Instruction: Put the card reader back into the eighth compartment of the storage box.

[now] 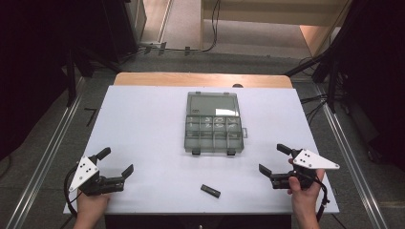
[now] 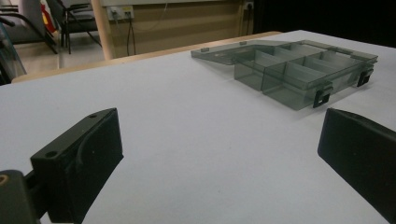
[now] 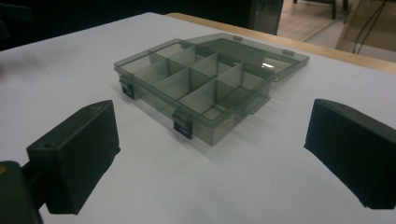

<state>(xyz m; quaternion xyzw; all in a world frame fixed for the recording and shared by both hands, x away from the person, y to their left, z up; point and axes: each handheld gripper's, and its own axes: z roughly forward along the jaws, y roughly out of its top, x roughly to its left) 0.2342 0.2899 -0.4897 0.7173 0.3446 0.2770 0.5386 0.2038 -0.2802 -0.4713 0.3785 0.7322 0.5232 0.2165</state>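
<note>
A smoky clear plastic organizer box (image 1: 213, 129) lies open at the middle of the white table (image 1: 143, 119), its lid folded back flat on the far side. Dividers split it into several compartments, seen close up in the right gripper view (image 3: 201, 86) and farther off in the left gripper view (image 2: 299, 70). A small black stick-shaped object (image 1: 210, 191) rests near the front edge. My left gripper (image 1: 116, 162) sits at the front left, open, holding nothing (image 2: 219, 154). At the front right, my right gripper (image 1: 274, 159) is open too, jaws apart and pointing at the box (image 3: 210, 158).
The white table top ends at a wooden strip (image 1: 200, 79) along the far side. Metal rails (image 1: 47, 157) run down the floor on both sides. Dark stands and cables (image 1: 329, 71) stand at the right. Chairs and a wall socket (image 2: 119, 11) show beyond the table.
</note>
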